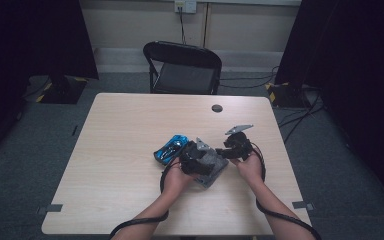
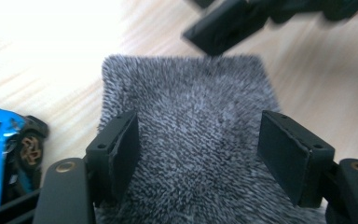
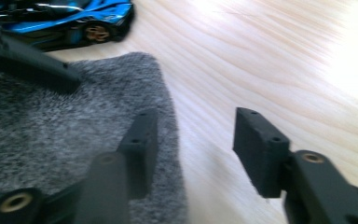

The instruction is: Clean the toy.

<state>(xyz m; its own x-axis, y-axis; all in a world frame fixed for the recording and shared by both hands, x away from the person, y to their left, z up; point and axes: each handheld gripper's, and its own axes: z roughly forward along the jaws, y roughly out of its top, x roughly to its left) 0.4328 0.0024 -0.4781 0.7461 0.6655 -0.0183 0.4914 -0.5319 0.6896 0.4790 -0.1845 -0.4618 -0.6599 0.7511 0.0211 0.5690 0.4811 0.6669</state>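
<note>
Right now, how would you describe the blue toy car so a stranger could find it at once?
Look at the light wooden table in front of the black folding chair. Near its middle lies a grey fuzzy cloth, under the two tools. The toy car sits just beside the cloth, by the left tool; it is the one shiny blue thing there.

High view overhead, far; gripper views close, sharing grey cloth (image 2: 191,140).
</note>
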